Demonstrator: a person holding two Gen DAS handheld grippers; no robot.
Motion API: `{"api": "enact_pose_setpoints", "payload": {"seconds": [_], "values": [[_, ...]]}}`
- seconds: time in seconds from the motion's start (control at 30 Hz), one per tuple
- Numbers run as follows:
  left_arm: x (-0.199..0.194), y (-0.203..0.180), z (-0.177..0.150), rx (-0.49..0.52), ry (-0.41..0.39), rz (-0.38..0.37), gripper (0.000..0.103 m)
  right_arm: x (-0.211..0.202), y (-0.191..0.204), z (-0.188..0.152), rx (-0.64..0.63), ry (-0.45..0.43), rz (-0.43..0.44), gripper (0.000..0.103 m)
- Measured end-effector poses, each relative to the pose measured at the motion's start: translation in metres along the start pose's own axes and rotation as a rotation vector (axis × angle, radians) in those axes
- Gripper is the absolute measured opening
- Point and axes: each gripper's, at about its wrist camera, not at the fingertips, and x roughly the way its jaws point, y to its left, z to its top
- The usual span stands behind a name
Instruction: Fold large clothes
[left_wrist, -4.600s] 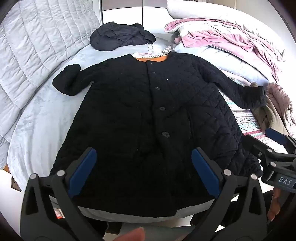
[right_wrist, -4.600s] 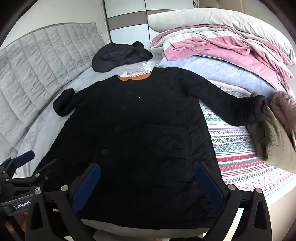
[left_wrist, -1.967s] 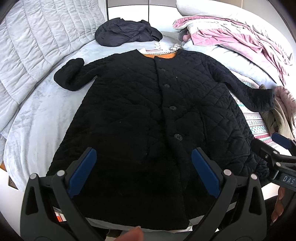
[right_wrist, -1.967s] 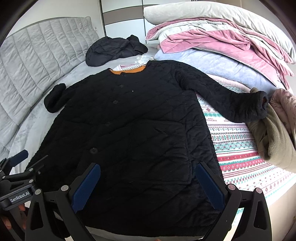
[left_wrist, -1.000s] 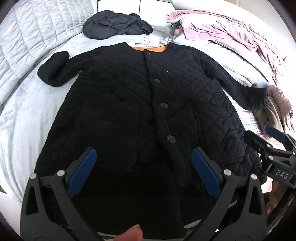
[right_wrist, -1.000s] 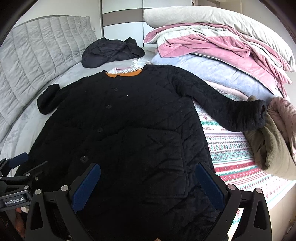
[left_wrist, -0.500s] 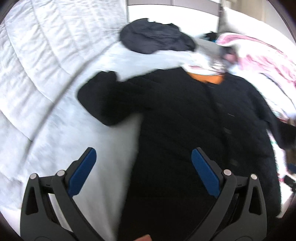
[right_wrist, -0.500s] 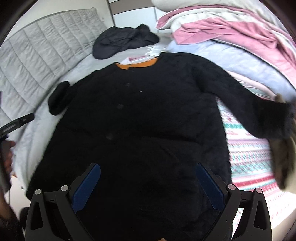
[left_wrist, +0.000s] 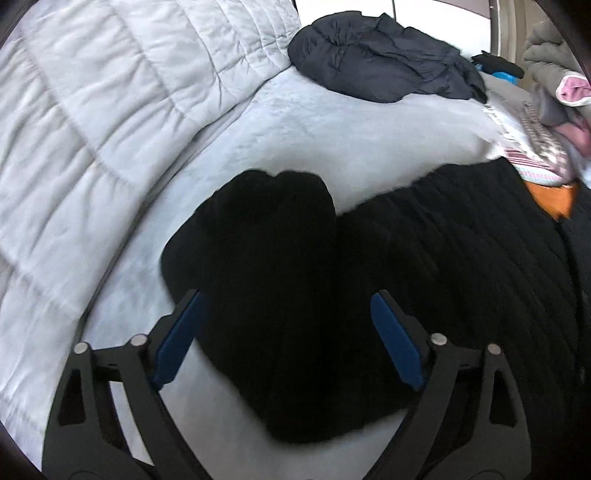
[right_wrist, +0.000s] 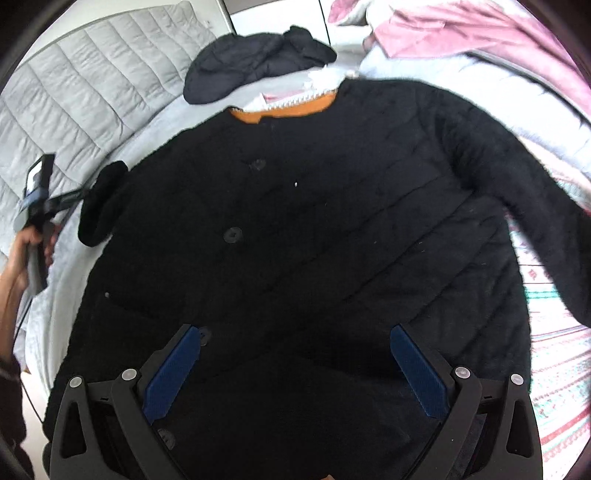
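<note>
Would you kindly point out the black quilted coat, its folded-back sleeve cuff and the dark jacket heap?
black quilted coat (right_wrist: 332, 229): right wrist view, chest panel.
sleeve cuff (left_wrist: 258, 229): left wrist view, cuff middle.
dark jacket heap (left_wrist: 380, 59): left wrist view, heap centre.

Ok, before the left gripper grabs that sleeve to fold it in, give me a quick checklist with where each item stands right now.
1. Left gripper open: ok, jaws wide apart.
2. Left gripper lined up with the sleeve cuff: ok, cuff sits just ahead between the fingers.
3. Sleeve gripped: not ok, no contact yet.
4. Black quilted coat lying flat, buttoned, front up: ok.
5. Right gripper free: ok, open above the coat's lower front.
6. Other sleeve spread out: ok, though its cuff is blurred.
</note>
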Motion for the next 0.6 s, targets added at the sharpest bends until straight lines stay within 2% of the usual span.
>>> {"api": "enact_pose_setpoints", "payload": {"seconds": [0.03,0.1,0.17,0.2,0.23,0.27,0.4,0.5,0.6], "values": [[0.011,-0.004,0.005,0.006,0.002,0.020,0.086,0.000,0.000,0.000,-0.006,-0.004,0.000,0.103],[0.028,-0.009,0.009,0.012,0.022,0.071,0.072,0.002,0.000,0.001,-0.020,-0.016,-0.010,0.103],[0.042,-0.005,0.009,-0.001,0.053,0.084,0.048,0.001,-0.001,0.001,-0.021,-0.027,-0.012,0.103],[0.041,0.001,0.007,-0.028,0.046,0.063,0.040,0.000,-0.004,0.001,-0.017,-0.031,-0.011,0.103],[0.037,0.006,0.006,-0.046,0.033,0.053,0.025,-0.002,-0.005,0.001,-0.014,-0.035,-0.011,0.103],[0.024,0.014,0.004,-0.062,0.010,0.053,0.018,-0.004,-0.007,0.000,-0.009,-0.042,-0.015,0.103],[-0.030,0.046,-0.007,-0.071,-0.061,0.095,0.016,-0.011,-0.013,-0.002,-0.001,-0.054,-0.017,0.103],[-0.061,0.083,-0.027,-0.130,-0.059,0.075,0.016,-0.016,-0.008,-0.002,-0.002,-0.064,-0.013,0.103],[-0.074,0.113,-0.052,-0.185,-0.039,0.056,0.016,-0.025,-0.004,-0.004,-0.015,-0.089,-0.011,0.103]]}}
